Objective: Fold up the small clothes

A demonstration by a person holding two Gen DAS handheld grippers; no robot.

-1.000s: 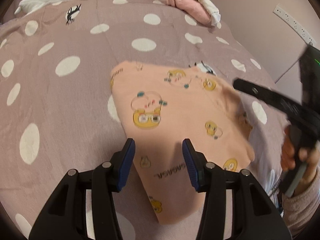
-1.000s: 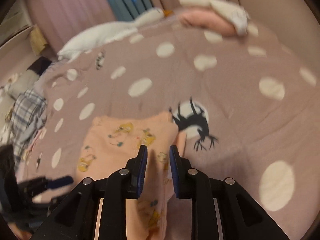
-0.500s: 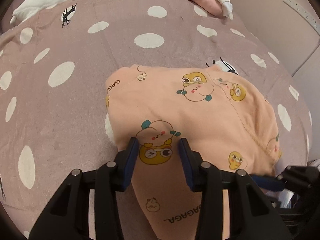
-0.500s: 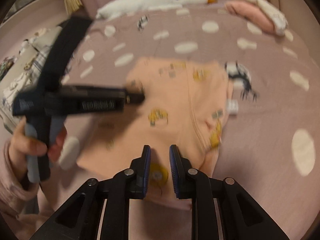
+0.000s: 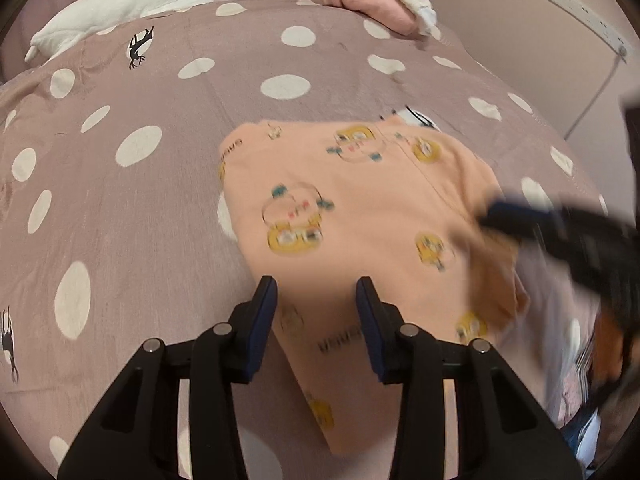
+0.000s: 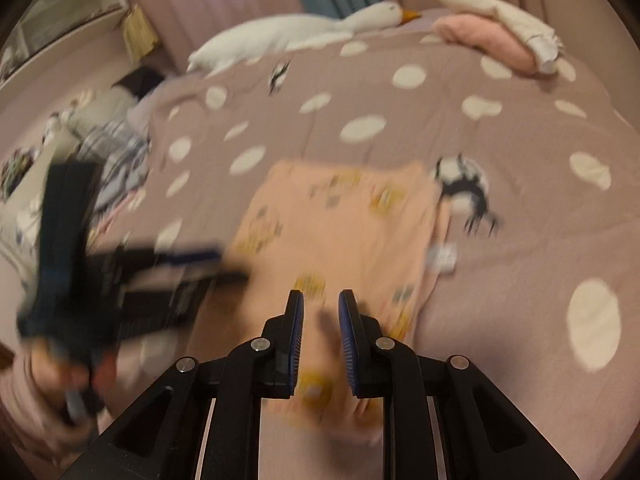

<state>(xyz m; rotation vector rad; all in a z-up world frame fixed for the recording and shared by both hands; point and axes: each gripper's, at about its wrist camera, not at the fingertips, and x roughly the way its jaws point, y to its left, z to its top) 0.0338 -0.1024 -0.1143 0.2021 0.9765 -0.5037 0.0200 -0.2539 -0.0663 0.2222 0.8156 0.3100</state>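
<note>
A small peach garment (image 5: 360, 216) with yellow cartoon prints lies folded on the dotted mauve bedspread (image 5: 140, 200). My left gripper (image 5: 316, 292) is open and empty, hovering over the garment's near edge. My right gripper (image 6: 320, 304) hovers over the garment's (image 6: 340, 232) near part with jaws slightly apart, holding nothing. In the left wrist view the right gripper (image 5: 560, 232) appears blurred at the garment's right edge. In the right wrist view the left gripper (image 6: 132, 276) appears blurred at the garment's left edge.
A white goose plush (image 5: 132, 4) and a pink and cream bundle of cloth (image 5: 376, 0) lie at the head of the bed. A heap of other clothes (image 6: 112, 156) lies at the bed's left side. A power strip (image 5: 584, 12) hangs on the right wall.
Both grippers have pulled back and up from the garment. The right gripper swung back to the garment's right edge. Both views are now motion-blurred.
</note>
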